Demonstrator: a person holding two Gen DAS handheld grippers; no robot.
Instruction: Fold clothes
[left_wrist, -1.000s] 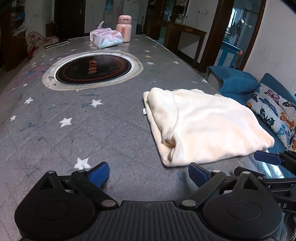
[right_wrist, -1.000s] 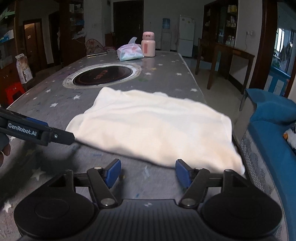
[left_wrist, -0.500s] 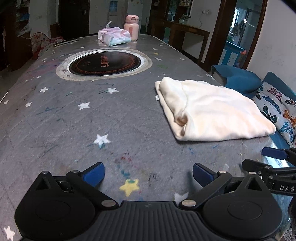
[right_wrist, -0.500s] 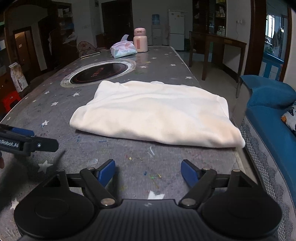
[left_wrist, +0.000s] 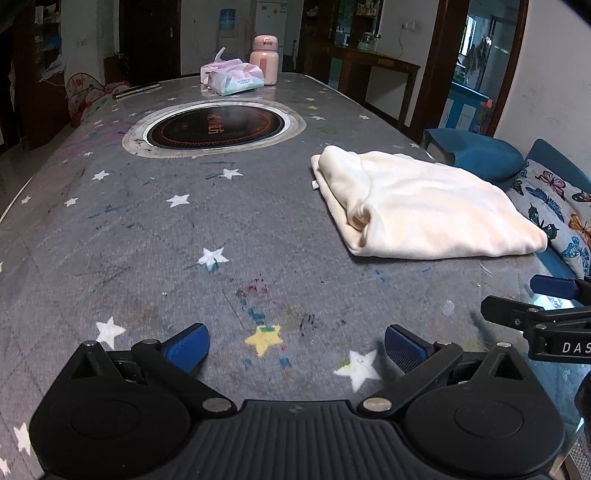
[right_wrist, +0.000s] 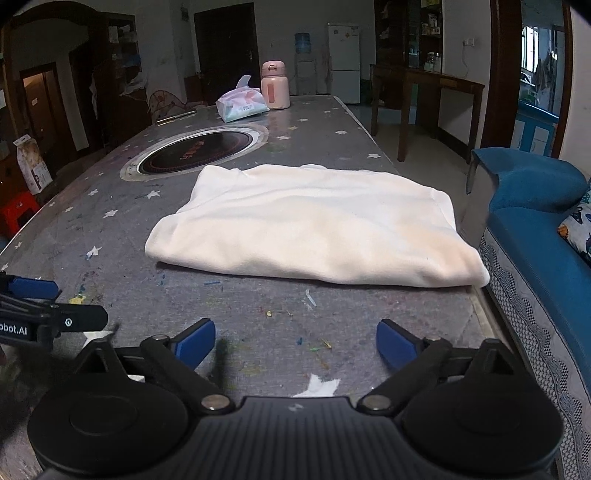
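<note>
Basically folded: cream garment (right_wrist: 314, 229) lies at the surface's (left_wrist: 147, 258) right edge. Both our hand-held grippers, left (left_wrist: 293, 341) and right (right_wrist: 295, 339), stand apart and empty, right jaws just opened. Soft, light, floppy; we'd pinch near-edge corners.

Butterfly cushion (left_wrist: 561, 206) cut off at right edge (sofa (right_wrist: 535, 236) too).

Dim rm, window light right, fisheye-warped edges.
</note>
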